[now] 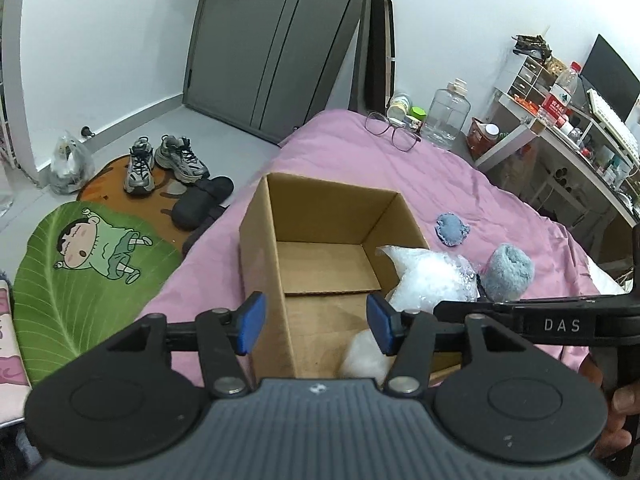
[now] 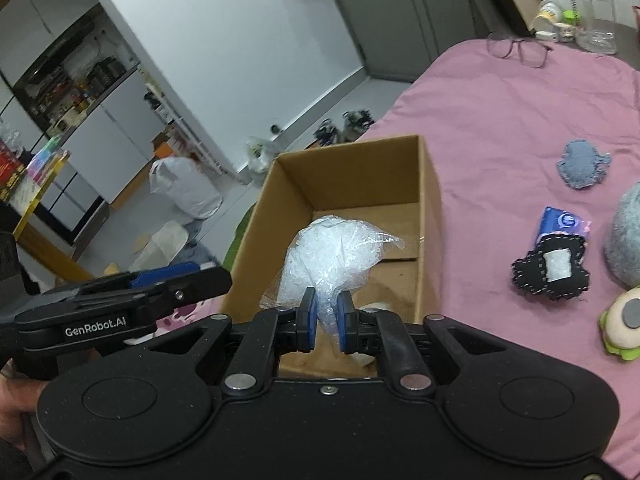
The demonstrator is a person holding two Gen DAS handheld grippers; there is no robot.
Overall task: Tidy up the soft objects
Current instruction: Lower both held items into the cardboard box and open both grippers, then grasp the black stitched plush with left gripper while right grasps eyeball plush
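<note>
From my right wrist view, the bubble-wrap bundle covers the middle of the cardboard box floor, and my own gripper body hides the box's near wall. Over at three o'clock, the grey plush and the green-and-cream toy are cut off by the frame edge. In my left wrist view, the labels on the desk bottles at two o'clock are too small for me to read.

Matt brown cardboard box is sitting on smooth, faintly wrinkled pink cloth bedsheet. Crinkled translucent bubble-wrap bag is showing glossy highlights; blue washcloth is looking fuzzy.
</note>
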